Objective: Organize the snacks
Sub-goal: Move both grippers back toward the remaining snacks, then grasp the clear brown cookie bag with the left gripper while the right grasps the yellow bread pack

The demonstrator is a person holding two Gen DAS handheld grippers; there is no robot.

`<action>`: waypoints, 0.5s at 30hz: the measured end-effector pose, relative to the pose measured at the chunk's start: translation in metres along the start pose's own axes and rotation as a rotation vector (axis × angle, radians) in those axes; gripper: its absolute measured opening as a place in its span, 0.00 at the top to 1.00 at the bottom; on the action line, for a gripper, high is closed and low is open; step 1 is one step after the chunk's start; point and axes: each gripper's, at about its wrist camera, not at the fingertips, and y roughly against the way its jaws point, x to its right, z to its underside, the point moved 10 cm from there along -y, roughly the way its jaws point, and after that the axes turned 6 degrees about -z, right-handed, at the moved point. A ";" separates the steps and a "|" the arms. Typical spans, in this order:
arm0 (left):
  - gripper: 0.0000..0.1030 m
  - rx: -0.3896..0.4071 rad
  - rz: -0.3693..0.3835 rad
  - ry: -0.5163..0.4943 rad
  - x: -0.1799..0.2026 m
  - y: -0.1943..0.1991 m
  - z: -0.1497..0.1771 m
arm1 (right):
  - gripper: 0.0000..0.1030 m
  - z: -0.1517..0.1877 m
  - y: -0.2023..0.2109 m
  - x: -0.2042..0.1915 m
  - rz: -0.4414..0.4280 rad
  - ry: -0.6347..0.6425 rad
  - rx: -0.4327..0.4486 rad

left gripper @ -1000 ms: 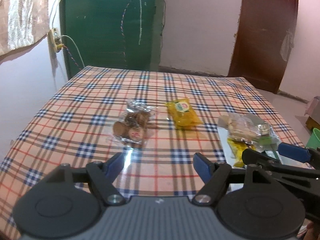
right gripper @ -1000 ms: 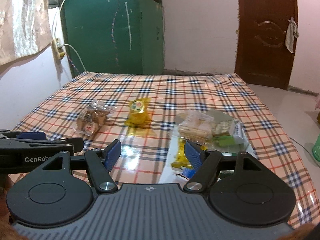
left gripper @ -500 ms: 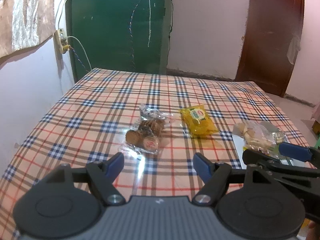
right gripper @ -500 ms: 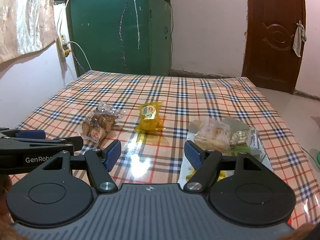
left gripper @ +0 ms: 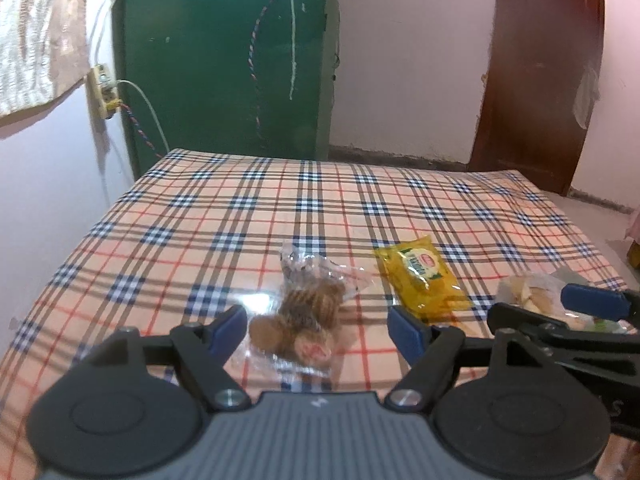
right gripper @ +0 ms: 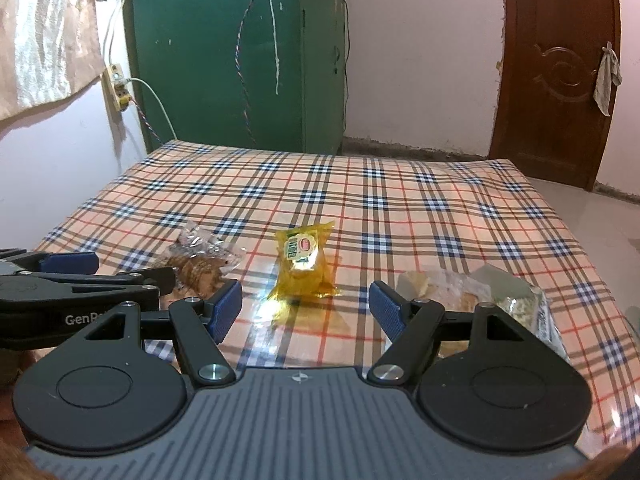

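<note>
Both grippers have advanced; we note left gripper [left gripper: 316, 326] jaws have just been opening, empty, framing the clear cookie bag [left gripper: 306, 312]. Right gripper [right gripper: 306, 304] jaws spread, empty, before the yellow packet [right gripper: 304, 266] beside it. Sorting remains.

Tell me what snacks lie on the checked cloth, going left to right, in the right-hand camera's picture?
Clear bag of brown cookies → yellow packet → clear bag of pale biscuits, on the checked cloth.
</note>
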 end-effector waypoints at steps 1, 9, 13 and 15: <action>0.20 -0.006 0.004 -0.004 0.000 -0.007 0.000 | 0.09 0.000 -0.006 0.002 0.003 0.000 -0.007; 0.07 -0.056 0.001 -0.116 0.006 -0.065 0.006 | 0.00 -0.001 -0.054 0.016 0.021 0.015 -0.054; 0.09 -0.045 -0.050 -0.143 0.004 -0.086 0.005 | 0.00 -0.006 -0.076 0.020 0.027 0.023 -0.067; 0.20 -0.064 -0.045 -0.117 0.001 -0.096 0.004 | 0.00 -0.008 -0.091 0.023 0.023 0.019 -0.078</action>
